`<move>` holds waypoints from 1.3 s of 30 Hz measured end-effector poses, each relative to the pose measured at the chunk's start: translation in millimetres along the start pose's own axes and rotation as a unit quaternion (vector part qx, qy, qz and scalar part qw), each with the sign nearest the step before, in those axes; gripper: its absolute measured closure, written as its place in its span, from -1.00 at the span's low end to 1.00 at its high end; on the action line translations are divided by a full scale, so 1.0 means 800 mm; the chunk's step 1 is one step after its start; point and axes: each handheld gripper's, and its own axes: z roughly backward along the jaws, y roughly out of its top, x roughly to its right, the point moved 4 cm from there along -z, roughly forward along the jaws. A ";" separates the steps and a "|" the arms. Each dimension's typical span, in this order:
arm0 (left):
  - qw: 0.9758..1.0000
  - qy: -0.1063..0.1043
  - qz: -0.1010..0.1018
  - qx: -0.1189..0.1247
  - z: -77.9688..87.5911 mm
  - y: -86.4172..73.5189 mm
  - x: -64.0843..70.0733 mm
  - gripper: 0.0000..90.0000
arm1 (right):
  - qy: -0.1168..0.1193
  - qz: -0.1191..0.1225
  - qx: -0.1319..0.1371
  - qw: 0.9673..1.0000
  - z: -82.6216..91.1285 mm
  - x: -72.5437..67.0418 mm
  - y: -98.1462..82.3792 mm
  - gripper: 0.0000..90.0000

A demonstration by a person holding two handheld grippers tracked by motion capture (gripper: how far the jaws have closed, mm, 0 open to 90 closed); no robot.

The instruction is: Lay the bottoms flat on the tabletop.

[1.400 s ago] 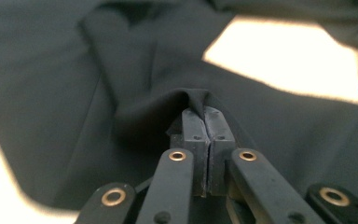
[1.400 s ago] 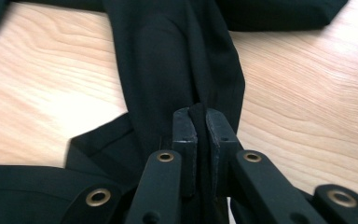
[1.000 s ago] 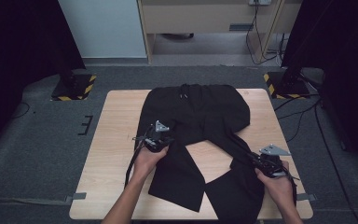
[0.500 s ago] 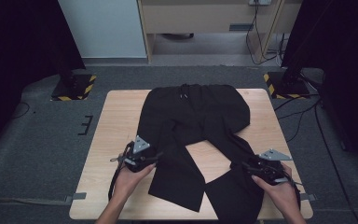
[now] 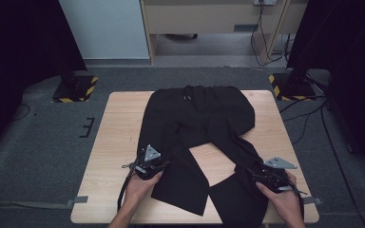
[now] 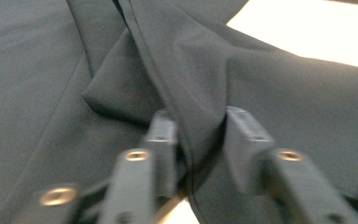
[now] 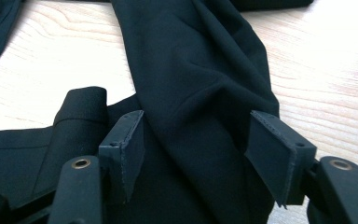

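Black trousers (image 5: 197, 116) lie flat on the wooden table (image 5: 116, 133), waistband at the far side, both legs running toward the person. My left gripper (image 5: 148, 164) sits on the outer edge of the left leg. In the left gripper view my left gripper (image 6: 198, 128) has its jaws pressed against a raised fold of the black cloth (image 6: 191, 84). My right gripper (image 5: 270, 175) is over the right leg near the front edge. In the right gripper view my right gripper (image 7: 198, 123) stands wide open, astride the leg's cloth (image 7: 196, 70).
Bare wood shows between the two legs (image 5: 214, 161) and along the table's left and right sides. Beyond the table is grey floor with hazard-striped stand bases (image 5: 76, 88) at both far corners and cables (image 5: 309, 114) on the right.
Both grippers have drawn back toward the person along the trouser legs, the left one also shifting left. The left leg's edge has bunched into a fold.
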 end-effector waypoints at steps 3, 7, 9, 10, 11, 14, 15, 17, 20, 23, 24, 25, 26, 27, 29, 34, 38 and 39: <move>1.000 -0.008 -0.011 -0.015 0.014 -0.006 0.005 0.91 | -0.004 0.007 0.001 1.000 0.000 0.001 -0.001 -0.16; 0.999 -0.017 -0.021 -0.033 0.045 -0.026 0.014 0.92 | -0.003 0.019 -0.002 1.000 -0.002 -0.003 -0.003 -0.10; 0.999 -0.017 -0.027 -0.042 0.059 -0.036 0.017 0.92 | -0.003 0.024 -0.006 1.000 -0.003 -0.004 -0.004 -0.09; 0.998 -0.017 -0.032 -0.051 0.065 -0.042 0.018 0.92 | -0.007 0.029 -0.007 1.000 -0.004 -0.003 -0.004 -0.06; 0.998 -0.016 -0.033 -0.057 0.071 -0.048 0.018 0.92 | -0.010 0.030 -0.006 0.999 -0.004 -0.002 -0.004 -0.07; 0.997 -0.010 -0.032 -0.070 0.089 -0.064 0.016 0.92 | -0.012 0.023 -0.011 1.000 -0.005 0.000 -0.007 -0.13; 0.997 -0.006 -0.030 -0.075 0.093 -0.068 0.014 0.92 | -0.013 0.018 -0.014 1.000 -0.006 0.001 -0.008 -0.15; 0.996 0.007 -0.027 -0.086 0.102 -0.074 0.006 0.92 | -0.012 0.018 -0.016 1.000 -0.007 0.002 -0.009 -0.11; 0.995 0.027 -0.015 -0.092 0.109 -0.078 -0.009 0.92 | -0.009 0.020 -0.022 1.000 -0.006 0.002 -0.011 0.06; 0.995 0.040 -0.007 -0.091 0.114 -0.083 -0.021 0.90 | -0.008 0.022 -0.034 0.999 -0.007 0.004 -0.014 0.27; 0.995 0.043 -0.005 -0.090 0.115 -0.084 -0.023 0.88 | -0.005 0.021 -0.034 0.999 -0.007 0.004 -0.015 0.37; 0.995 0.044 -0.003 -0.089 0.116 -0.084 -0.026 0.87 | -0.003 0.022 -0.033 0.999 -0.006 0.006 -0.016 0.52; 0.995 0.044 -0.002 -0.086 0.117 -0.084 -0.028 0.87 | -0.002 0.024 -0.032 0.999 -0.005 0.007 -0.016 0.63; 0.996 0.045 0.000 -0.081 0.118 -0.083 -0.029 0.87 | -0.001 0.024 -0.035 0.999 -0.004 0.009 -0.016 0.76; 0.996 0.043 0.001 -0.079 0.119 -0.083 -0.031 0.87 | 0.007 0.018 -0.035 0.999 -0.003 0.011 -0.016 0.92; 0.995 0.059 0.006 -0.083 0.118 -0.089 -0.044 0.78 | -0.011 0.024 -0.038 0.999 0.007 0.023 -0.017 0.94; 0.994 0.067 0.025 -0.077 0.120 -0.093 -0.055 0.61 | -0.040 0.018 -0.038 0.998 0.018 0.038 -0.019 0.91; 0.995 0.072 0.028 -0.070 0.121 -0.092 -0.056 0.52 | -0.041 0.014 -0.037 0.998 0.021 0.038 -0.018 0.84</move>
